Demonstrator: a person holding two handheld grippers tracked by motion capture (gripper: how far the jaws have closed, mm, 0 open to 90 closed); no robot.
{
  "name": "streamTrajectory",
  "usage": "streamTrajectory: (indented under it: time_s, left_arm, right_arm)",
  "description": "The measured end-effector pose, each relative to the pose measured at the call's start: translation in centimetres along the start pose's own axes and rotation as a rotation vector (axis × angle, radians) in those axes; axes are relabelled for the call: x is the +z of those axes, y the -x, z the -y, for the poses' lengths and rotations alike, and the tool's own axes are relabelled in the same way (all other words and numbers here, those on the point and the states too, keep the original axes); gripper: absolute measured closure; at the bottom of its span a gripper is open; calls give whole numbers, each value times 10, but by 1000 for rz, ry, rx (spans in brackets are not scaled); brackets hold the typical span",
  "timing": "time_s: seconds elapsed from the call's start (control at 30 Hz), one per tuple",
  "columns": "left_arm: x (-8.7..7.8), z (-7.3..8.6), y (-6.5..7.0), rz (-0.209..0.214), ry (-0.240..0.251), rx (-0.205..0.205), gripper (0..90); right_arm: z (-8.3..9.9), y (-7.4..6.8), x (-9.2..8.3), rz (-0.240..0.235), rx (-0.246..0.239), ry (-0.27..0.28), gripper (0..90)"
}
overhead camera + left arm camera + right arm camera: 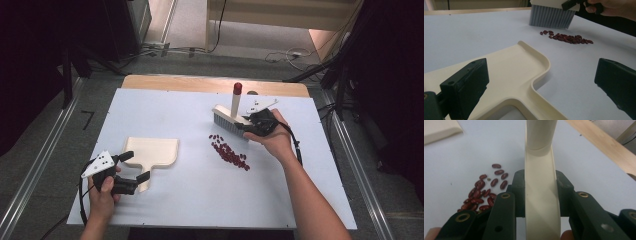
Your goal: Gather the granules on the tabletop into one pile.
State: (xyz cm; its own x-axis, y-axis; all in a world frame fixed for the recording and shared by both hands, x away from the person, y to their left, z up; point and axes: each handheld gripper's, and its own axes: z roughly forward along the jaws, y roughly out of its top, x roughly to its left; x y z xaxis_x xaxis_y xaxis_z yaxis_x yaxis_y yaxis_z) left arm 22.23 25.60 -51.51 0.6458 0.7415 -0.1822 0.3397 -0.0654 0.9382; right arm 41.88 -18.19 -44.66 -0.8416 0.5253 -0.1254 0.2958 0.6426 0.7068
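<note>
Left hand-held gripper (136,167) wide, straddling dustpan (152,150) handle, unclamped. Right hand-held gripper (248,126) clamped on brush (231,120), bristles behind beans (229,153) for sweeping.

- Dustpan (519,72): cream plastic, smooth, faint satin sheen.
- Brush (231,121): cream plastic back and handle, smooth; grey bristles, fine and ribbed in the left gripper view; glossy red cap on the handle tip.
- Beans (230,153): dark red, glossy skins.
- Table (165,200): pale matt sheet, smooth; bare wood strip at far edge.
- Right gripper (540,195): black matt plastic jaws, brass-coloured inserts.
</note>
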Motion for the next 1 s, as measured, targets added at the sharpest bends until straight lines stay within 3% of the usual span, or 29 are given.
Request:
streamTrajectory:
  time_s: [0.13,0.23,0.5,0.87,1.0]
  left_arm:
    - [0,0,0,1,0,-1,0]
    - [0,0,0,-1,-3,1,0]
    - [0,0,0,-2,-4,0,0]
    - [1,0,0,0,-5,0,0]
    - [1,0,0,0,-5,1,0]
  right_arm:
    - [6,-7,-1,-58,-19,23,659]
    - [8,-16,-2,-80,-74,15,659]
    - [20,-26,-13,-137,-109,33,659]
    - [27,-41,-28,-179,-141,25,659]
    - [28,-45,-32,-173,-145,31,659]
